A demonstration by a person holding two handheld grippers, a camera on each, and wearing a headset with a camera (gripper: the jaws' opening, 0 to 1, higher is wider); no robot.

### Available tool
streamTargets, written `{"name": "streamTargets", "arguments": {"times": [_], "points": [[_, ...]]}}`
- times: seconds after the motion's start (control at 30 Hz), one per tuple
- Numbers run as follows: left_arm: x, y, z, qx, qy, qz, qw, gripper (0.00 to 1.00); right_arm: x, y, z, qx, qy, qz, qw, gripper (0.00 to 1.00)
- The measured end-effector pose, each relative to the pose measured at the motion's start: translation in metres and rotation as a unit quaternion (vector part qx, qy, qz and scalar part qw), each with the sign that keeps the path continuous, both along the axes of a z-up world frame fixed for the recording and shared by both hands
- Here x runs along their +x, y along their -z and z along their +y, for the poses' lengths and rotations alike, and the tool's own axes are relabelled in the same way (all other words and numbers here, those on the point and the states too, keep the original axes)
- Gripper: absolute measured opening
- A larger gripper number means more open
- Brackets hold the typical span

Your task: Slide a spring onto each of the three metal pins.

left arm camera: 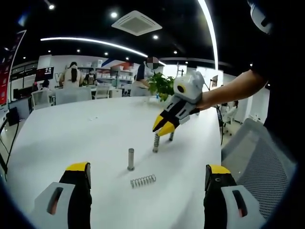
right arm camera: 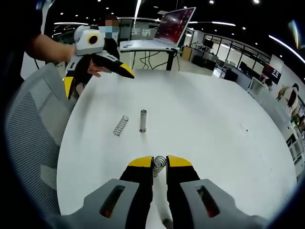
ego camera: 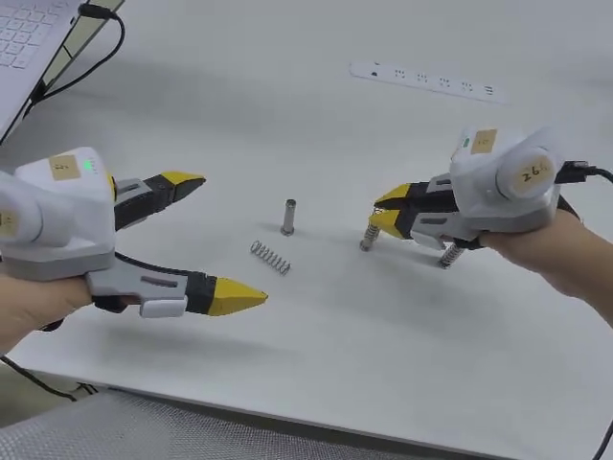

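A bare metal pin stands upright mid-table, and a loose spring lies flat just in front of it. To the right, a second pin wears a spring, and my right gripper is shut on the top of that spring. A third pin with a spring stands under the right gripper's body. My left gripper hovers wide open left of the loose spring and the bare pin, holding nothing.
A laptop and its black cable occupy the far left corner. A white power strip lies at the back. The table's near edge runs below the grippers, with a mesh chair beneath it.
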State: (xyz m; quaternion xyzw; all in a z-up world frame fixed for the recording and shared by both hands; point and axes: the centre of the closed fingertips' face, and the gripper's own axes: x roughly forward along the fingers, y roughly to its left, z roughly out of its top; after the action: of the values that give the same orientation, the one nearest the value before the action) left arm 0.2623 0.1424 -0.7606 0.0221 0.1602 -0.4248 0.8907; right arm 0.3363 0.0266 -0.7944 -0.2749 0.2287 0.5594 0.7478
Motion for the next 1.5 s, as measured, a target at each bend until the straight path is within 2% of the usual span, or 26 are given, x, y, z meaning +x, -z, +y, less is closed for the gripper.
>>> {"name": "streamTargets", "arguments": {"times": [0.2, 0.3, 0.33, 0.53, 0.77, 0.83, 0.9, 1.23, 1.5], "points": [[0.000, 0.001, 0.000, -0.002, 0.000, 0.002, 1.0000, 0.98, 0.000, 0.009, 0.000, -0.004, 0.002, 0.011, 0.9999, 0.07], [0.001, 0.000, 0.000, -0.005, -0.001, 0.001, 1.0000, 0.98, -0.001, 0.015, -0.002, -0.016, -0.001, 0.010, 0.9998, 0.08], [0.001, 0.000, 0.000, -0.005, -0.001, 0.001, 1.0000, 0.98, 0.000, 0.013, -0.001, -0.008, 0.000, 0.008, 0.9999, 0.08], [0.001, 0.000, -0.002, -0.002, 0.001, 0.002, 1.0000, 0.97, 0.002, 0.012, -0.001, -0.009, 0.005, 0.008, 0.9999, 0.08], [0.002, -0.002, -0.005, 0.000, 0.005, 0.002, 1.0000, 0.97, 0.002, 0.011, 0.000, 0.003, 0.014, 0.022, 0.9996, 0.09], [0.002, -0.002, -0.005, 0.001, 0.007, 0.002, 1.0000, 0.97, 0.004, 0.009, 0.001, 0.004, 0.017, 0.014, 0.9997, 0.12], [0.002, -0.002, -0.006, 0.000, 0.008, 0.003, 1.0000, 0.97, 0.004, 0.008, 0.001, 0.008, 0.022, 0.022, 0.9995, 0.15], [0.002, -0.003, -0.009, 0.002, 0.013, 0.003, 0.9999, 0.97, 0.006, 0.003, -0.001, 0.013, 0.026, 0.015, 0.9995, 0.17], [0.002, -0.004, -0.008, 0.003, 0.012, 0.003, 0.9999, 0.97, 0.006, -0.003, 0.001, 0.028, 0.033, 0.017, 0.9989, 0.17]]}}
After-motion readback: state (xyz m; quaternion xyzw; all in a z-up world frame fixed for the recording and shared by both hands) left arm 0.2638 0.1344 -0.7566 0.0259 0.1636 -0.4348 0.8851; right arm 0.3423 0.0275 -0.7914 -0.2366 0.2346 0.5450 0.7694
